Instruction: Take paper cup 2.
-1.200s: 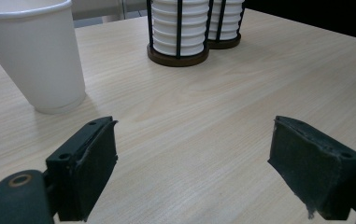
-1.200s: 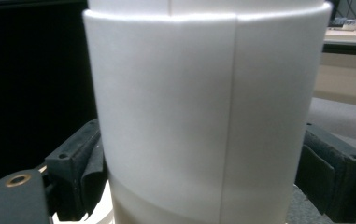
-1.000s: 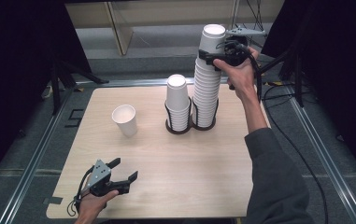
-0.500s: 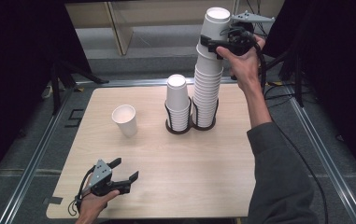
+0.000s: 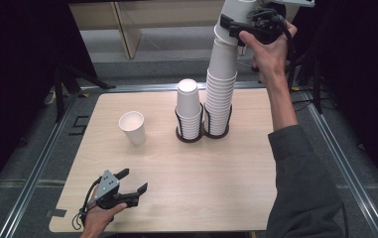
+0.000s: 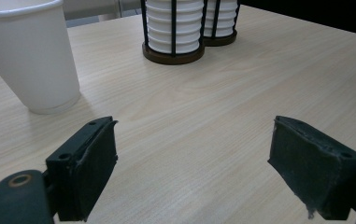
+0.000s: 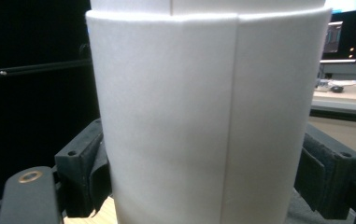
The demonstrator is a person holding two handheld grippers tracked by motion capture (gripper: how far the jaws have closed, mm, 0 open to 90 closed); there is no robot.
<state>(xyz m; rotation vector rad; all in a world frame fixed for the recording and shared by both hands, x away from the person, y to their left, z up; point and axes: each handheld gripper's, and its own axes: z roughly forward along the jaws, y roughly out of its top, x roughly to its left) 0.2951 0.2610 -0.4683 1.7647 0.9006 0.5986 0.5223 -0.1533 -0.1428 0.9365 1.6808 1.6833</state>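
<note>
Two grippers: one worked high at the far right, one lay idle at the near left.
Right gripper (image 5: 233, 27): jaws pinched the top cup (image 7: 208, 116) from both sides, pads against its wall.
Change: against the earlier frames, the right hand (image 5: 268, 49) and its cup stood higher, and the cup had slid up off the tall stack (image 5: 221, 84); it probably had little further to go before coming free.
Left gripper (image 5: 129, 186): jaws spread, nothing between them, low over the table (image 5: 226, 198); unmoved from the earlier frames.
Task's thing: the lifted cup, above the tall stack in the right ring of the black holder (image 5: 204, 131).
Neighbours: short stack (image 5: 189, 106) just left of the tall one; single cup (image 5: 133, 127) farther left, well apart.
Edges: holder sat near the far edge; left gripper near the near edge.
Open room: bare tabletop between the holder and the left gripper, and right of the holder.
</note>
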